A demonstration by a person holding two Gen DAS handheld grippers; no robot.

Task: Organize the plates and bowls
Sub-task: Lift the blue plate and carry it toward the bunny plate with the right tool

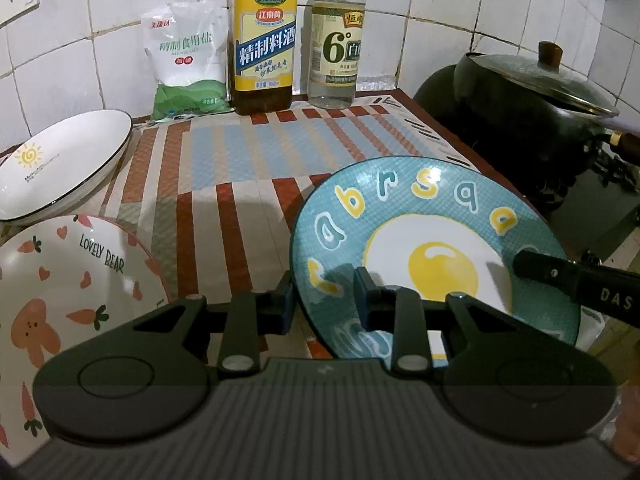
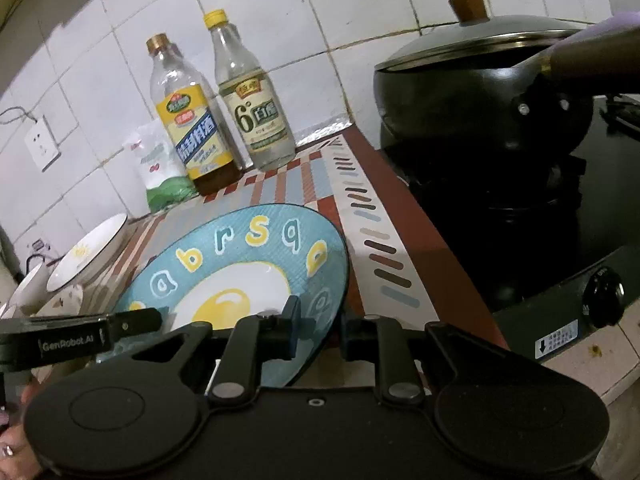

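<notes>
A blue plate with letters and a fried-egg picture [image 1: 432, 248] sits tilted over the striped mat; it also shows in the right wrist view [image 2: 240, 268]. My left gripper [image 1: 324, 300] straddles its left rim, one finger inside, one outside, with a visible gap. My right gripper [image 2: 318, 320] straddles its right rim the same way. The right gripper's finger [image 1: 576, 280] reaches in over the plate. A pink carrot bowl [image 1: 68, 300] lies at the left, and a white sun plate [image 1: 60, 164] lies behind it.
A salt bag [image 1: 186, 60], a cooking wine bottle [image 1: 264, 40] and a vinegar bottle [image 1: 336, 44] stand against the tiled wall. A black lidded pot [image 2: 480, 92] sits on the stove at the right. The striped mat [image 1: 240, 168] covers the counter.
</notes>
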